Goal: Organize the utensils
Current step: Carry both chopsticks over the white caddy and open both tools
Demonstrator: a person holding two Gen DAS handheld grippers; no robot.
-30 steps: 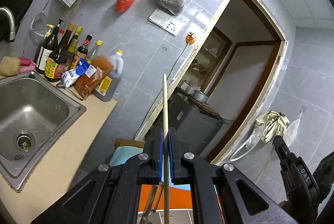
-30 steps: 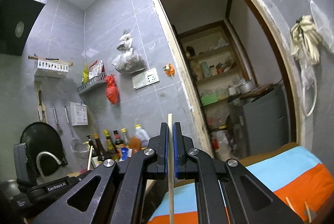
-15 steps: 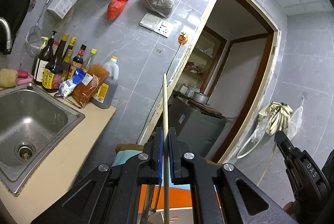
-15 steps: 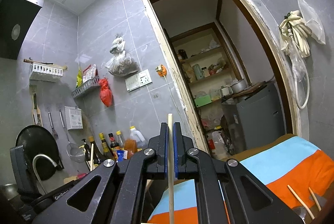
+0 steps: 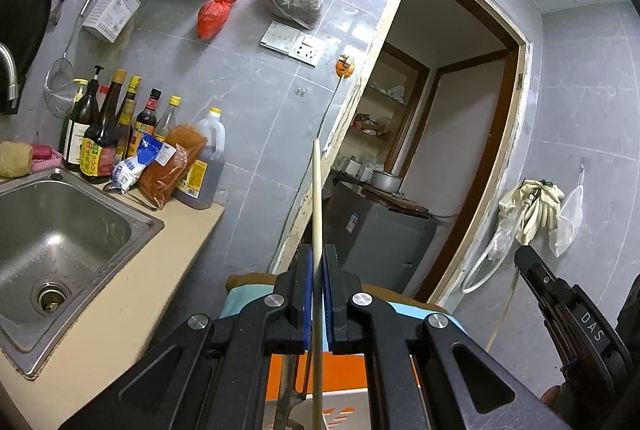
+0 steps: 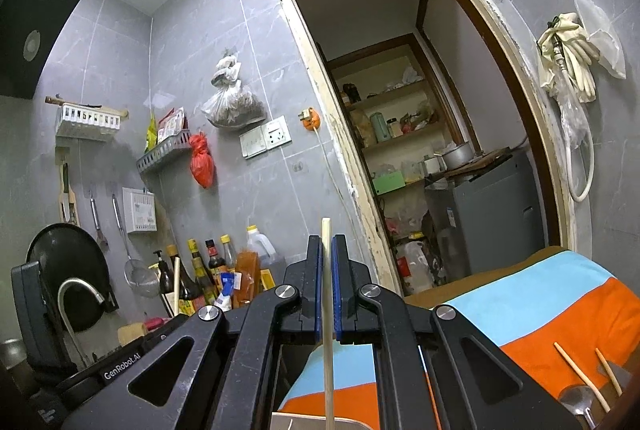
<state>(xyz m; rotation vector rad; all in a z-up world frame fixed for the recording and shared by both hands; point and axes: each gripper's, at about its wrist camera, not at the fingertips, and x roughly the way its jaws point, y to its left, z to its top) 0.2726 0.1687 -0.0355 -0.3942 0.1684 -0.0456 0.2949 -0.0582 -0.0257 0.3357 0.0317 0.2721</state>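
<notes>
Wooden chopstick (image 5: 317, 189) clamped upright in left gripper (image 5: 317, 262). Second chopstick (image 6: 327, 242) pinched in right gripper (image 6: 327, 250). Both above striped cloth (image 6: 540, 306).

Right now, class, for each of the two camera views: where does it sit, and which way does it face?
Left wrist: on the left gripper, aimed up at tiled wall, sink and doorway; its chopstick is clamped, the right gripper shows at right.
Right wrist: on the right gripper, facing wall, doorway, striped cloth; it clamps a second chopstick.
Shared: bottles, red bag, doorway.
</notes>
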